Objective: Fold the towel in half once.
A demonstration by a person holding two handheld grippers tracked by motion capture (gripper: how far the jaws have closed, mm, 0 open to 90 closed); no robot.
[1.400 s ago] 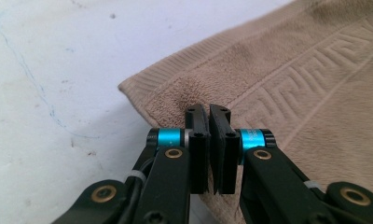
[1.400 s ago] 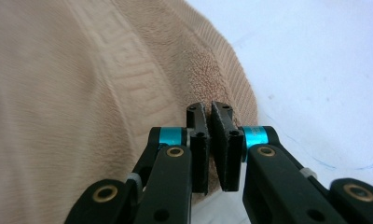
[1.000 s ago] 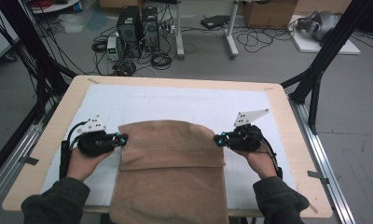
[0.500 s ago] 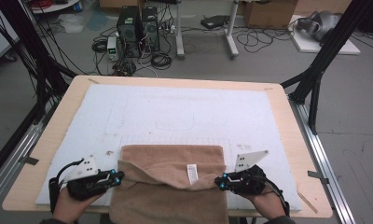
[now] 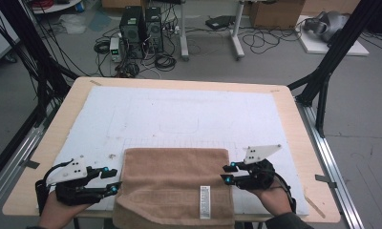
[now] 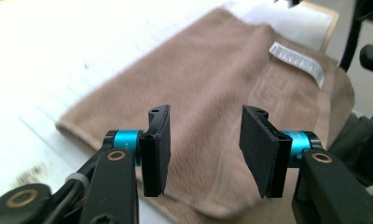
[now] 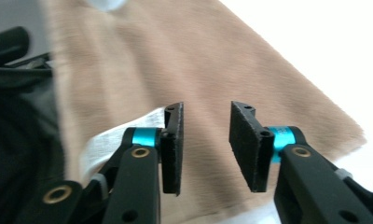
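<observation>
Towel: tan terry-cloth towel [image 5: 175, 183], folded, lies flat on white mat [image 5: 189, 114] at near edge of wooden tabletop [image 5: 294, 119], centred betw. both hands; its near hem hangs slightly over tabletop edge. Long axis of folded piece roughly near-to-far, by a small margin.

Left gripper [image 5: 114, 180] sits just beside towel's left edge, jaws wide apart, empty, pointing right toward it. Right gripper [image 5: 227, 172] just beside/touching right edge, jaws moderately apart, empty, pointing left. Both about equally near; towel lies inward of each.

In left gripper view towel [image 6: 212, 112] spreads beyond left gripper [image 6: 202, 154]; in right gripper view towel [image 7: 198, 70] lies under right gripper [image 7: 204, 149].

White care label [image 5: 205, 202] on top face, near-right, running near-far. Print too small to read; no brand legible. Woven key-pattern band along near hem.

Judgement: next grasp prob. turns on side edges, each gripper closing inward.
</observation>
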